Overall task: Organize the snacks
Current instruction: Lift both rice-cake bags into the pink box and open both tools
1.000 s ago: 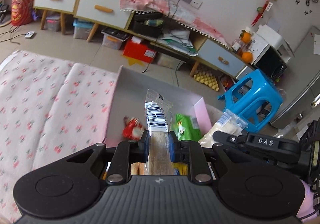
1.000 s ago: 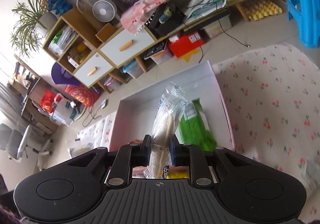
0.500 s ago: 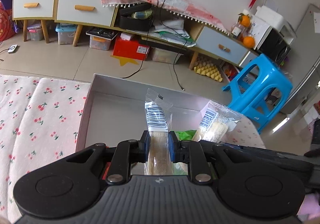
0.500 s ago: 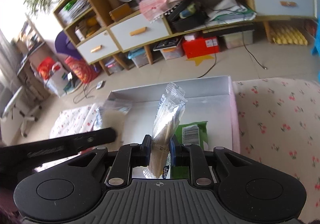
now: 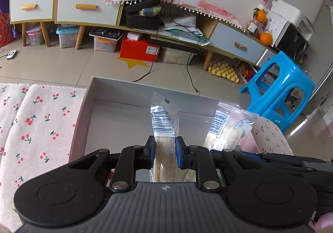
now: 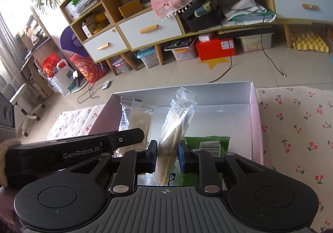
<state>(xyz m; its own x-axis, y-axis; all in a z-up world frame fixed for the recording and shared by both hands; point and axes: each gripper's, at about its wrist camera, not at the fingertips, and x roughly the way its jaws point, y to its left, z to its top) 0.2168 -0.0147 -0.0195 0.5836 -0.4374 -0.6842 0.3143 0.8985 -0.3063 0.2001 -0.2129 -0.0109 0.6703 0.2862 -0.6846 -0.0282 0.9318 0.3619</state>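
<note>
Left tongs [image 5: 164, 148]: clamped on a clear-wrapped wafer packet [image 5: 164, 128], which is held upright between the blue pads [image 5: 151, 148], its barcoded end pointing up.
Right tongs [image 6: 166, 155]: closed on a second clear snack packet [image 6: 177, 122], gripped near its lower end and tilted slightly to the right at the top.
Cardboard box [image 5: 83, 120]: seen open-topped directly ahead of and below both tongs, with a grey inside and a pink outer wall; both held packets are seen over its interior.
Green snack packet [image 6: 208, 143]: lying flat on the box floor, just right of the right tongs' packet, barcode up.
Tongs to each other: side by side; the right tongs' packet is seen just right of the left tongs, and the left tongs' arm crosses in just left of the right tongs.
Cherry-print cloth [image 6: 295, 128]: spread over the surface on both sides of the box.
</note>
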